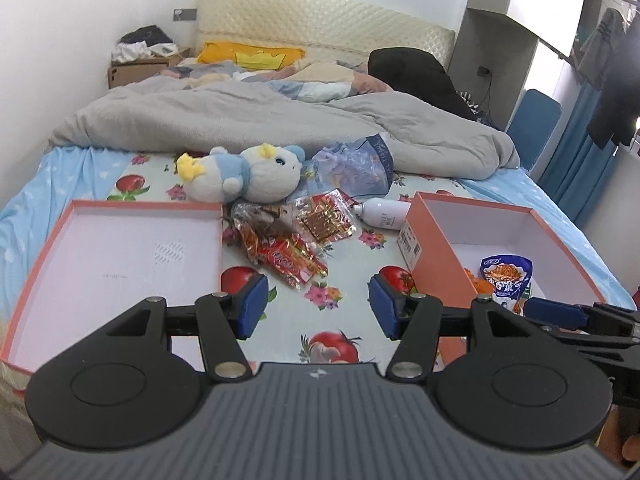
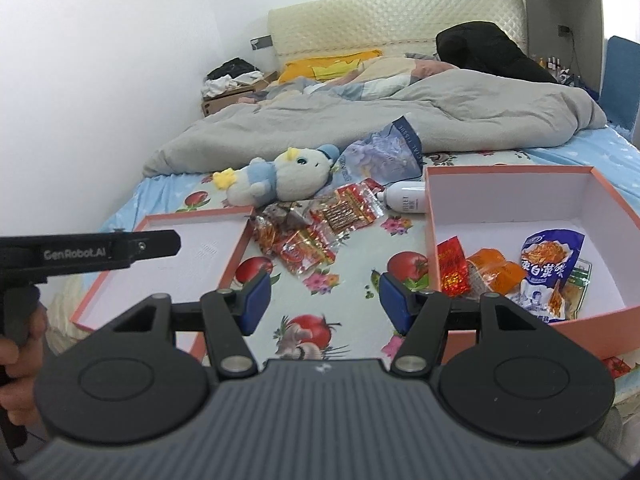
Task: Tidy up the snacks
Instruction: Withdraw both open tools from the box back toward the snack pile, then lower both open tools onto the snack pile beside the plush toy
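Observation:
A pile of red and clear snack packets (image 1: 294, 236) (image 2: 316, 226) lies on the fruit-print sheet between two orange boxes. The shallow lid (image 1: 116, 256) (image 2: 188, 256) on the left holds nothing. The deeper box (image 1: 440, 236) (image 2: 516, 208) on the right holds a blue-and-white packet (image 2: 550, 270) (image 1: 506, 276), an orange packet (image 2: 496, 270) and a small red one (image 2: 452, 268). My left gripper (image 1: 318, 306) hovers open over the sheet, short of the pile, nothing between its fingers. My right gripper (image 2: 322, 300) is open too, beside the deep box's near left corner.
A blue-and-white plush toy (image 1: 248, 174) (image 2: 280, 178), a crumpled tissue pack (image 1: 356, 164) and a white bottle (image 1: 384, 212) (image 2: 406, 198) lie behind the pile. A grey duvet (image 1: 260, 120) covers the far half of the bed. A hand (image 2: 18, 364) holds the left gripper.

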A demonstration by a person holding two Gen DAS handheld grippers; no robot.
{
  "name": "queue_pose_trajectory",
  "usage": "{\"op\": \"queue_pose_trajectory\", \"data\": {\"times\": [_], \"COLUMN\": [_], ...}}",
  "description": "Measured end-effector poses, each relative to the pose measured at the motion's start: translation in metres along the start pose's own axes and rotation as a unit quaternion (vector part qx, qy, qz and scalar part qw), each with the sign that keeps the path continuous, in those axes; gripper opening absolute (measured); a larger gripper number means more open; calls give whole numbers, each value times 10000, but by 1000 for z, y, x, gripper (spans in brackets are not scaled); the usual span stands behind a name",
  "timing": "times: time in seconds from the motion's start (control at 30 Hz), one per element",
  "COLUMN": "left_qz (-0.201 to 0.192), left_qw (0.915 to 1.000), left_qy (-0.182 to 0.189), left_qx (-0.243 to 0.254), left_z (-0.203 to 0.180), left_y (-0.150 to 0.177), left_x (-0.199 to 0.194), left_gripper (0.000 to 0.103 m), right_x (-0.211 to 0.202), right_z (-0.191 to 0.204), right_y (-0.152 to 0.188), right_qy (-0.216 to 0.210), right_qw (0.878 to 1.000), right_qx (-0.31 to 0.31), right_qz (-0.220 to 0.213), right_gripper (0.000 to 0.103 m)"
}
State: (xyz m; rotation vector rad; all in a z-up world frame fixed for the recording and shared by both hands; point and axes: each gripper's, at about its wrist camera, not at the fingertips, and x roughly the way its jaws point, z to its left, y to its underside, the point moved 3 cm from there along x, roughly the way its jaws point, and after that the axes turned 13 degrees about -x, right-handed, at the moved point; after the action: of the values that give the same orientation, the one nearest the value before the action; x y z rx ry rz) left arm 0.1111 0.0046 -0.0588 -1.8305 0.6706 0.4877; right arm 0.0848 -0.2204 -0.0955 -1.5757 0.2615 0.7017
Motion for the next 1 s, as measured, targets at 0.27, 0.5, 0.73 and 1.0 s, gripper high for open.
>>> {"op": "queue_pose_trajectory", "data": {"times": [0.27, 0.5, 0.73, 1.0], "left_qz": [131, 296, 400, 500], "left_qw": [9999, 9993, 9987, 9978], "left_qy": [-58, -175, -260, -385], "left_qx": [-94, -147, -156, -205], "left_z": [19, 32, 43, 62], "left_y": [-2, -9, -22, -40], "left_x": [18, 52, 91, 141], "left_gripper": [62, 62, 64, 64], "right_x": [23, 54, 86, 134], "right_z": [9, 11, 7, 1], "right_y": [2, 2, -3, -9], "right_qy": [-72, -117, -80, -220], "right_qw": [9998, 9993, 9987, 9975], "right_qx": [-13, -43, -184, -211], "right_qz": [158, 354, 460, 633], "right_gripper": [62, 62, 62, 62]}}
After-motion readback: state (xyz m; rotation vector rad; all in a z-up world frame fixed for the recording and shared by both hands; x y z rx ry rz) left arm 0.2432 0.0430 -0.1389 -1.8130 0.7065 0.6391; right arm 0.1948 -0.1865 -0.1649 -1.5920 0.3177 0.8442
